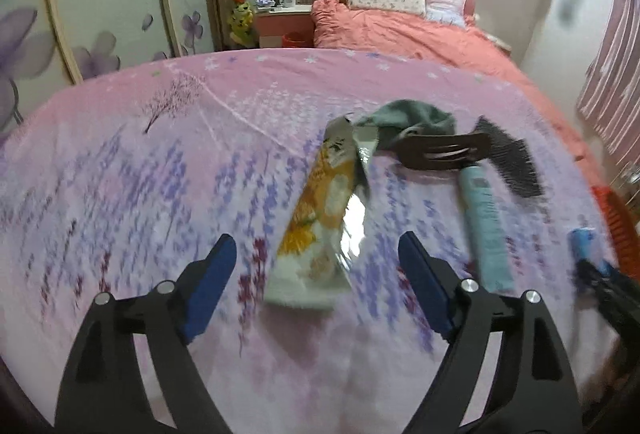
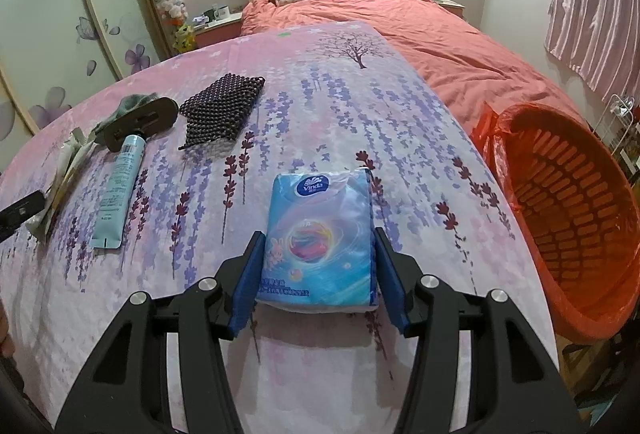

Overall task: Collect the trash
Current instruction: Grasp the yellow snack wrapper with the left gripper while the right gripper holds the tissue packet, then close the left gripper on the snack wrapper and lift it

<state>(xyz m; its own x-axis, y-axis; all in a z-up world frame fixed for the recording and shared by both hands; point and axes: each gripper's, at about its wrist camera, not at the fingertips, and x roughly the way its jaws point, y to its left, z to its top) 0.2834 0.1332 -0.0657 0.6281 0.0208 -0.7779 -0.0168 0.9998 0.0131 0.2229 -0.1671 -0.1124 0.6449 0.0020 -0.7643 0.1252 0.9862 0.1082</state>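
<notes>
Right wrist view: right hand-held gripper (image 2: 316, 274) clenched on the tissue pack (image 2: 320, 234); carry it level to the orange basket (image 2: 580, 234). Left hand-held gripper (image 1: 316, 274) released over the wrapper (image 1: 320, 218).

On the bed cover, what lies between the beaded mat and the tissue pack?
Nothing: in the right wrist view, only bare floral bed cover separates the beaded mat from the tissue pack in the right hand-held gripper.

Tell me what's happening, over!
Left tool open over the yellow wrapper. Right tool shut on the tissue pack. Orange basket at right, path clear. Over.
</notes>
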